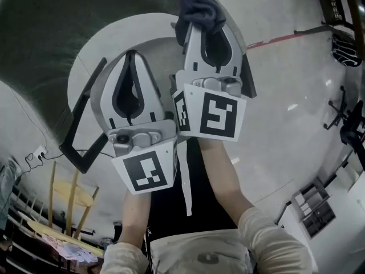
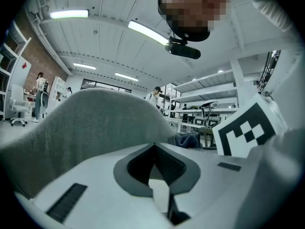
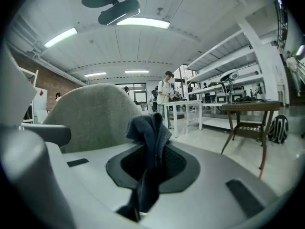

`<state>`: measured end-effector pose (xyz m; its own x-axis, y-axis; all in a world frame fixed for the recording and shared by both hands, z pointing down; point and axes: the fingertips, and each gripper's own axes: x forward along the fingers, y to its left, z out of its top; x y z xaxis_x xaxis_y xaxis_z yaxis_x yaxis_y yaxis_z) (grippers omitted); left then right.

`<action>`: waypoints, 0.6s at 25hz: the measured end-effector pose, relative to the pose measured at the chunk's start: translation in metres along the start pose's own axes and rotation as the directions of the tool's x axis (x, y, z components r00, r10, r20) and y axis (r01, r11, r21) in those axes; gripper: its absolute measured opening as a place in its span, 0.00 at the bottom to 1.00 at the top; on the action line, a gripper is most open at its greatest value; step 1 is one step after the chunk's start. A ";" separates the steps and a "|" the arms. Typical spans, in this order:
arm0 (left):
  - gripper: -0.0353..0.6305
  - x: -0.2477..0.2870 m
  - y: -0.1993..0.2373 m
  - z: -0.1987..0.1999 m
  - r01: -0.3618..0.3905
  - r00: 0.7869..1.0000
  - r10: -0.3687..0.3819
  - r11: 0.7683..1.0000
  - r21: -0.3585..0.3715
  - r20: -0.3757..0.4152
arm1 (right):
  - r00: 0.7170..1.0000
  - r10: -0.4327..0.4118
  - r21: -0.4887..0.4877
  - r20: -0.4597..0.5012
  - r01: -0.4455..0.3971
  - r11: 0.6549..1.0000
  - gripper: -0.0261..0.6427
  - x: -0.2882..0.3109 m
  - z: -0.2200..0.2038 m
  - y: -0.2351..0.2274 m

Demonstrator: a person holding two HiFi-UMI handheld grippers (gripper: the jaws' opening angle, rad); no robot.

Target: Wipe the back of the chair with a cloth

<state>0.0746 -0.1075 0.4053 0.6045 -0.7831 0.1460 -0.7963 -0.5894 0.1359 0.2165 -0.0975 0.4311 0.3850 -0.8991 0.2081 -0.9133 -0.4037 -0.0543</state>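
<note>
The chair's grey fabric back (image 1: 51, 33) fills the top left of the head view, and its black armrest (image 1: 85, 127) runs down beside my left gripper. My right gripper (image 1: 201, 23) is shut on a dark blue cloth (image 1: 199, 7) that bunches above the jaw tips. In the right gripper view the cloth (image 3: 150, 137) hangs down between the jaws, with the chair back (image 3: 90, 116) a little ahead on the left. My left gripper (image 1: 132, 53) is shut with nothing in it. The chair back (image 2: 86, 123) stands close in front of it, and the cloth (image 2: 188, 140) shows at its right.
A wooden chair (image 1: 71, 196) and a power strip (image 1: 37, 152) are at the lower left of the floor. Black chair bases (image 1: 345, 119) stand at the right. A brown table (image 3: 248, 111), a white table (image 3: 183, 108) and standing people lie beyond the chair.
</note>
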 end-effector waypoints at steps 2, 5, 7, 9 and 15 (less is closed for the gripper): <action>0.08 0.002 -0.006 -0.003 0.028 1.000 -0.028 1.000 0.014 -0.008 | 0.999 -0.038 0.003 -0.002 0.038 0.999 0.13 -0.009 -0.004 -0.012; 0.08 0.005 -0.012 -0.008 0.059 0.998 -0.058 0.998 0.035 -0.017 | 0.996 -0.085 0.025 -0.017 0.085 0.996 0.13 -0.024 -0.011 -0.027; 0.08 0.007 -0.016 -0.008 0.064 0.998 -0.063 0.997 0.041 -0.019 | 0.995 -0.102 0.036 -0.023 0.103 0.994 0.13 -0.034 -0.013 -0.036; 0.08 0.009 -0.020 -0.006 0.067 0.998 -0.066 0.997 0.042 -0.013 | 0.992 -0.121 0.038 -0.025 0.122 0.992 0.13 -0.043 -0.014 -0.042; 0.08 0.005 -0.033 -0.010 0.084 0.996 -0.083 0.996 0.034 -0.015 | 0.980 -0.188 0.065 -0.061 0.192 0.979 0.13 -0.066 -0.025 -0.055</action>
<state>0.1045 -0.0900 0.4108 0.6688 -0.7284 0.1486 -0.7433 -0.6592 0.1142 0.2380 -0.0114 0.4446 0.5409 -0.7955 0.2733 -0.8121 -0.5785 -0.0767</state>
